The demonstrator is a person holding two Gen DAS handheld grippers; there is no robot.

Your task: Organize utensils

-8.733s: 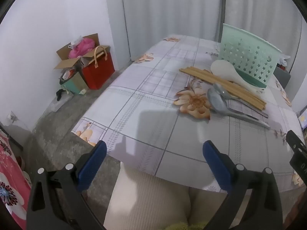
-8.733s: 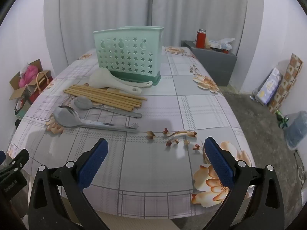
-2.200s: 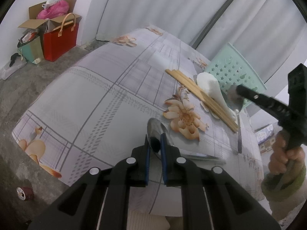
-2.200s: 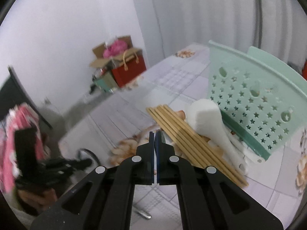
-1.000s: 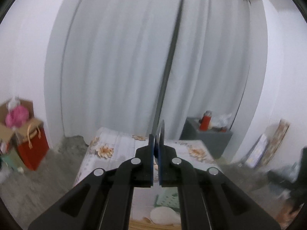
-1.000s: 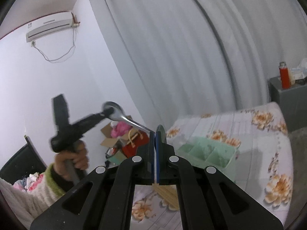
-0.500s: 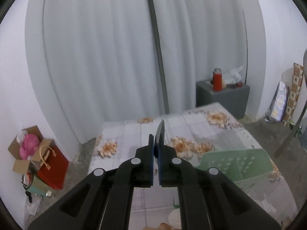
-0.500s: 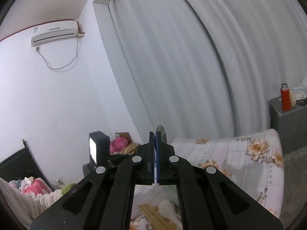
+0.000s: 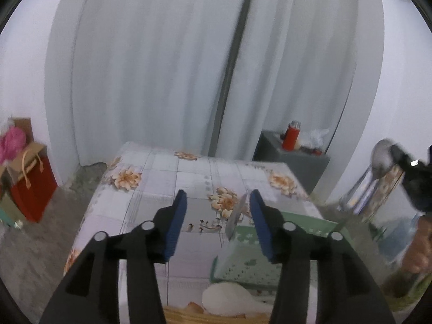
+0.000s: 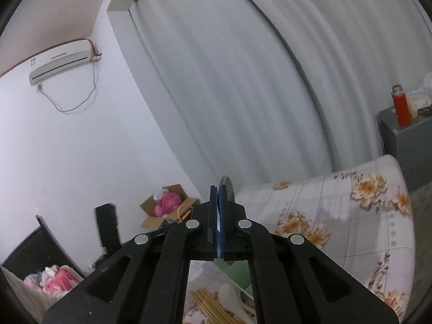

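My left gripper (image 9: 217, 210) is open above the green star-patterned utensil basket (image 9: 270, 253). A metal spoon (image 9: 235, 217) stands loose between its fingers, dropping toward the basket. My right gripper (image 10: 218, 197) is shut on a second metal spoon (image 10: 228, 186), whose bowl sticks up past the fingertips. In the left wrist view that gripper and its spoon (image 9: 382, 159) hang at the right, above the basket. A white rice paddle (image 9: 229, 297) and wooden chopsticks (image 10: 210, 306) lie on the flowered table (image 9: 162, 183) in front of the basket.
A grey cabinet (image 9: 294, 162) with a red flask (image 9: 291, 135) stands behind the table at the right. A red bag (image 9: 32, 186) and boxes sit on the floor at the left. White curtains (image 9: 189, 67) hang behind.
My left gripper has opened and let go of its spoon over the basket. The right gripper stays shut on its spoon and has come in beside the basket.
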